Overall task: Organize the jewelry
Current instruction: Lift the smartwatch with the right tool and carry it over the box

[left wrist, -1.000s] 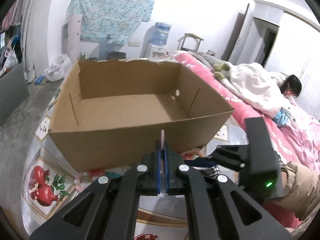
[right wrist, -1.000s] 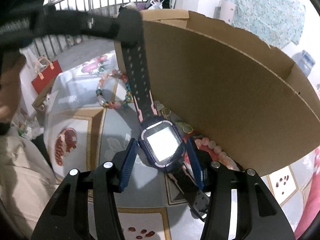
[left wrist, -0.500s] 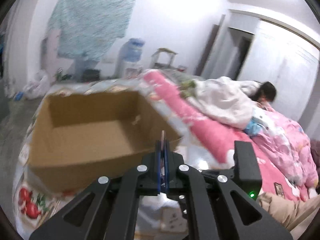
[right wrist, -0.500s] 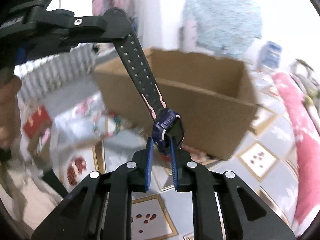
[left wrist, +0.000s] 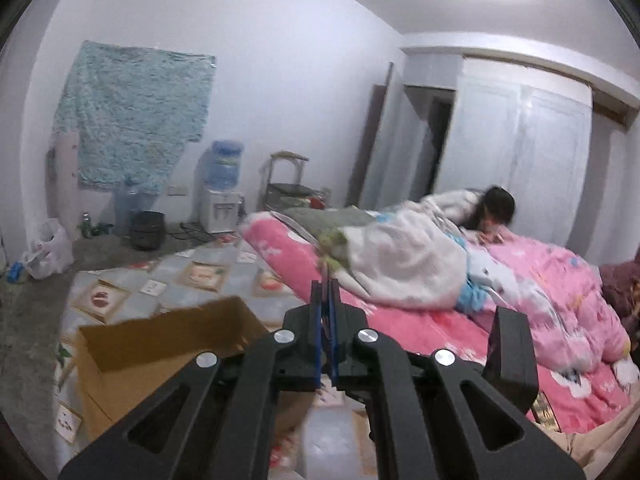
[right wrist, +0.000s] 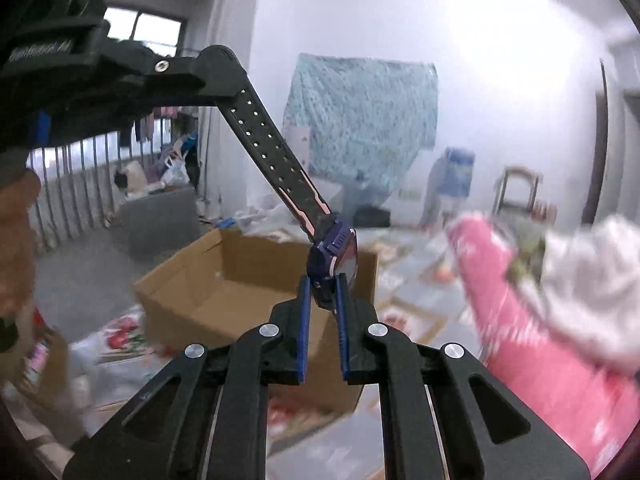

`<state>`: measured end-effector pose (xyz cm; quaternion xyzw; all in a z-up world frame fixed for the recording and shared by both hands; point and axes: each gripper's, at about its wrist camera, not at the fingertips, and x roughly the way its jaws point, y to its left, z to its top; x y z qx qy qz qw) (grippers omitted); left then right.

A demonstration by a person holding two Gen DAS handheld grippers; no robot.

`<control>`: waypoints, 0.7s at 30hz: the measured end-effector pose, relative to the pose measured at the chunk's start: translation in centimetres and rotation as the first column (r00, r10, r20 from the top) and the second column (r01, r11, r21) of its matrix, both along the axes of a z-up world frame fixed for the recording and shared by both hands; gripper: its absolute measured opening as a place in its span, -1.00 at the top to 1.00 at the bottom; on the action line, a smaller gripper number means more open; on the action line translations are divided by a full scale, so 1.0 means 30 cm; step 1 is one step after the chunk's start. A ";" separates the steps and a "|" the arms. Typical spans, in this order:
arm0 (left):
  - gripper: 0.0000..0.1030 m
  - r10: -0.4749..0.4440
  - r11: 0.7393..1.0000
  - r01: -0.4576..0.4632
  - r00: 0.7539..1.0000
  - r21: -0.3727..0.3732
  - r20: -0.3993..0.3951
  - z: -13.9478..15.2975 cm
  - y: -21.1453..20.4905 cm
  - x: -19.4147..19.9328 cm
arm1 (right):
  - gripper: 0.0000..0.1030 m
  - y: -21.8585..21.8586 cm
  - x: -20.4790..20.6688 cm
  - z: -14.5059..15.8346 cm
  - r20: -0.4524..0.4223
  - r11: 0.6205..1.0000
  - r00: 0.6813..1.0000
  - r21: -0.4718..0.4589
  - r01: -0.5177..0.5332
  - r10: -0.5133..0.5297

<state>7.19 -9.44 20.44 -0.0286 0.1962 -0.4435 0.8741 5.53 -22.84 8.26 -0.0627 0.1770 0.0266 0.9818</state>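
Note:
A dark blue smartwatch with a black and pink strap hangs in the air between both grippers. My right gripper is shut on the watch body. My left gripper is shut on the strap end, whose thin edge shows between its pads; it also shows from the side in the right wrist view at upper left. An open cardboard box sits on the table below and behind the watch; it also appears at lower left in the left wrist view.
The table has a fruit-print cloth. A bed with a pink quilt and a person lying on it is to the right. A water dispenser and a suitcase stand by the far wall.
Both grippers have lifted the watch well above the table; the box now lies lower and farther away. The right gripper closed on the watch body a second ago and stays closed.

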 end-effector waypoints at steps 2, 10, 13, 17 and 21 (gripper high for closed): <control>0.95 0.018 1.000 -0.018 1.000 -0.007 -0.022 -0.006 0.023 0.074 | 0.81 0.015 0.102 0.000 -0.029 0.999 0.999 -0.032 -0.015 0.014; 0.95 0.137 0.990 -0.124 0.969 0.074 -0.208 -0.199 0.066 0.469 | 0.81 0.061 0.495 -0.135 -0.288 0.979 0.956 -0.175 -0.102 0.048; 0.95 0.223 0.968 -0.179 0.936 0.178 -0.271 -0.312 0.077 0.597 | 0.82 0.116 0.641 -0.219 -0.440 0.951 0.897 -0.254 -0.175 0.048; 0.95 0.364 0.905 -0.244 0.867 0.348 -0.339 -0.459 0.111 0.711 | 1.00 0.171 0.778 -0.291 -0.590 0.921 0.807 -0.305 -0.241 0.015; 0.87 0.412 0.882 -0.250 0.819 0.399 -0.400 -0.528 0.178 0.745 | 0.87 0.150 0.841 -0.324 -0.721 0.954 0.678 -0.083 -0.289 0.143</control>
